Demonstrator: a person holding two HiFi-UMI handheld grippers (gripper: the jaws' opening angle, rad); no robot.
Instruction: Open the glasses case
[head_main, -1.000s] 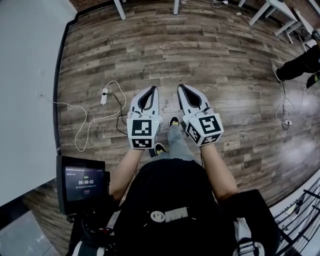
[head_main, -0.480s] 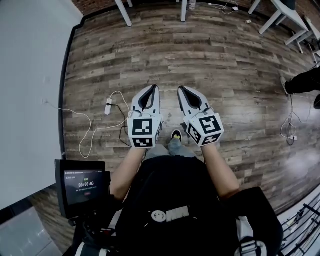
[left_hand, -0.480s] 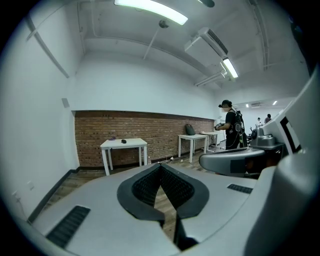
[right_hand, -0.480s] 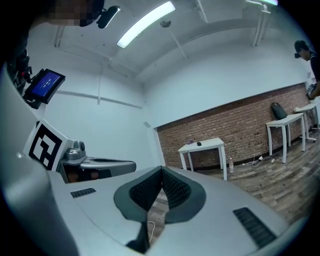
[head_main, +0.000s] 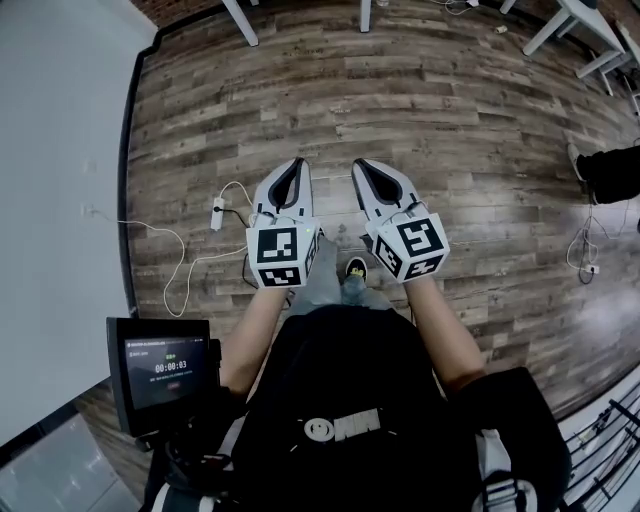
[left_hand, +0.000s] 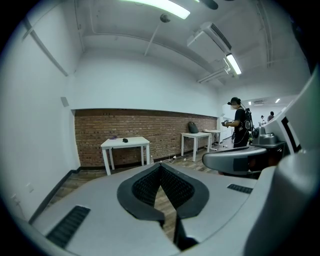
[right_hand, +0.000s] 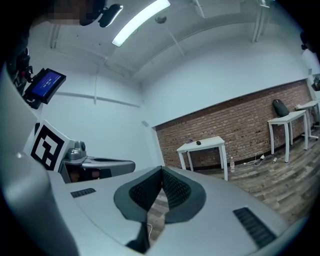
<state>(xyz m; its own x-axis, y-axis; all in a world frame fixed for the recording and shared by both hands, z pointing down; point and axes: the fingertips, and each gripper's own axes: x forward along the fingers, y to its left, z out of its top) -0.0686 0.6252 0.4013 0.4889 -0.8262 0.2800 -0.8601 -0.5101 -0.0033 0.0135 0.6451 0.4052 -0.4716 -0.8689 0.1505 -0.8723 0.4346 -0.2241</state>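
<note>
No glasses case can be made out in any view. A small dark object (left_hand: 125, 140) lies on a white table (left_hand: 131, 144) by the brick wall; what it is I cannot tell. The same table (right_hand: 210, 144) shows in the right gripper view. My left gripper (head_main: 298, 162) and right gripper (head_main: 358, 163) are held side by side over the wooden floor, pointing ahead. Both are shut with nothing between the pads. In the left gripper view the ribbed pads (left_hand: 150, 185) meet at the tip; in the right gripper view the pads (right_hand: 172, 187) do the same.
A white power strip with a looping cable (head_main: 216, 213) lies on the floor to the left. A grey wall (head_main: 60, 180) runs along the left. A screen (head_main: 160, 372) hangs at my left hip. More white tables (left_hand: 196, 136) and a standing person (left_hand: 241, 125) are further off.
The floor has slid past beneath me and the power strip sits lower in the view as I walk forward. Both grippers have stayed shut and side by side.
</note>
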